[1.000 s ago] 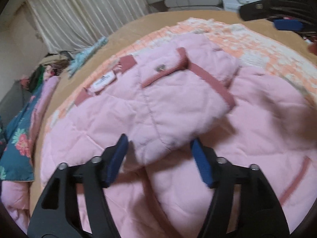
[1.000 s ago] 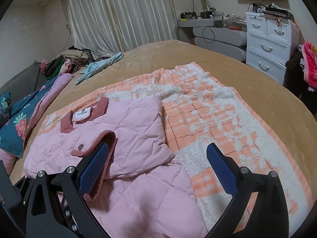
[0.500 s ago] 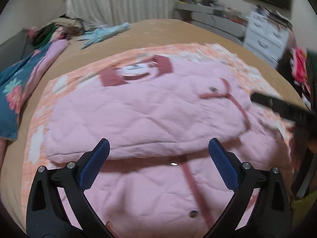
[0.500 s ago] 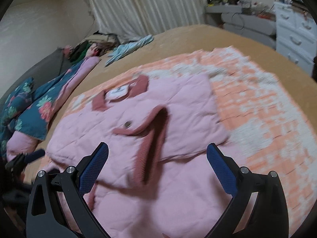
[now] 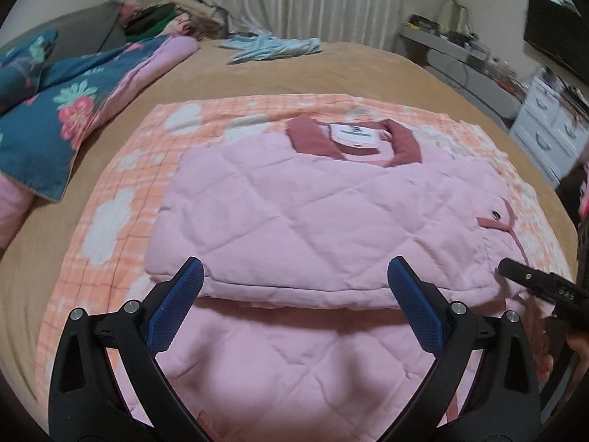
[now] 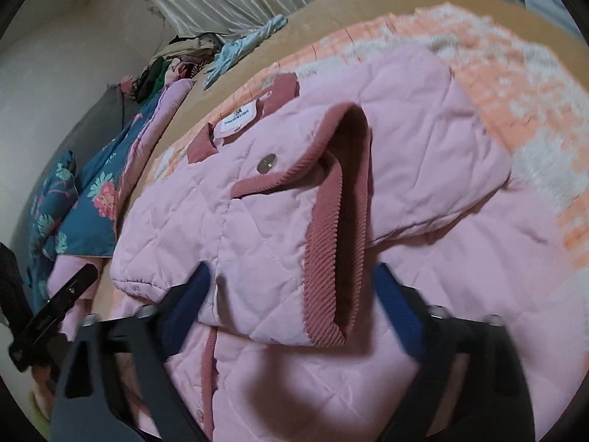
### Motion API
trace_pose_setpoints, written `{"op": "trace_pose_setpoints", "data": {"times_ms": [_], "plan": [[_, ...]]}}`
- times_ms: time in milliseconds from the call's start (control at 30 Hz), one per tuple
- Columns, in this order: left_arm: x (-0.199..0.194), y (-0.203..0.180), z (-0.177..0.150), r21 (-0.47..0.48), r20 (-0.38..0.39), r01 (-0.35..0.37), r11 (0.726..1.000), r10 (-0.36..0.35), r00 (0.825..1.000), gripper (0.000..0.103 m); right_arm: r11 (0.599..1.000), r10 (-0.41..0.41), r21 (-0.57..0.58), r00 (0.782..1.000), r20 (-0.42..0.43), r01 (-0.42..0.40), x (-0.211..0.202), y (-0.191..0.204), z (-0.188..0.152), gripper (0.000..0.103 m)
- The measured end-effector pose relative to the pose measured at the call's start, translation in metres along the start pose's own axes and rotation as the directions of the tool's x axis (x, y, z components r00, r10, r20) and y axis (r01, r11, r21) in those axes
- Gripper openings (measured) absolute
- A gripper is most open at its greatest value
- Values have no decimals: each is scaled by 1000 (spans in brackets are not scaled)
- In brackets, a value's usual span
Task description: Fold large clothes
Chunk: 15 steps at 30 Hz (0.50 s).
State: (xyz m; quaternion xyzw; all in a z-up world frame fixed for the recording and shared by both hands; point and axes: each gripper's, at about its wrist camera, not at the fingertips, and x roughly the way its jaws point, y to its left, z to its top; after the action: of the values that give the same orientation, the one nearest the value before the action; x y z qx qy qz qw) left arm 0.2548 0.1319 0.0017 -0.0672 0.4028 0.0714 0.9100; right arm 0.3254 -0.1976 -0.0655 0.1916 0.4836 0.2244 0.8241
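A pink quilted jacket lies on the bed with its sleeves folded across the chest and its dusty-rose collar at the far side. My left gripper stands open just above the near fold, nothing between its fingers. In the right wrist view the jacket fills the frame, and the ribbed sleeve cuff lies between the fingers of my right gripper. Its jaws are closing, and the pads do not press the fabric. The right gripper shows at the edge of the left view, and the left gripper at the edge of the right view.
Under the jacket lies an orange and white checked blanket on a tan bedspread. A floral blue quilt and a clothes pile sit far left. A light blue garment lies beyond. A white dresser stands at right.
The left gripper let go of the folded sleeve, opened wide, rolled level and swung to the jacket's near left side. The right gripper dropped toward the cuff and its jaws narrowed.
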Motion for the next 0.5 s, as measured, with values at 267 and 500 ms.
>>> {"op": "trace_pose_setpoints", "data": {"times_ms": [267, 500], "plan": [[4, 15, 0, -43, 1, 10, 999, -10, 1000, 94, 994, 38, -102, 999, 33, -34, -5, 14, -1, 26], [6, 19, 3, -64, 5, 25, 998, -25, 1000, 94, 896, 32, -434, 964, 264, 89, -56, 73, 12, 18]]}}
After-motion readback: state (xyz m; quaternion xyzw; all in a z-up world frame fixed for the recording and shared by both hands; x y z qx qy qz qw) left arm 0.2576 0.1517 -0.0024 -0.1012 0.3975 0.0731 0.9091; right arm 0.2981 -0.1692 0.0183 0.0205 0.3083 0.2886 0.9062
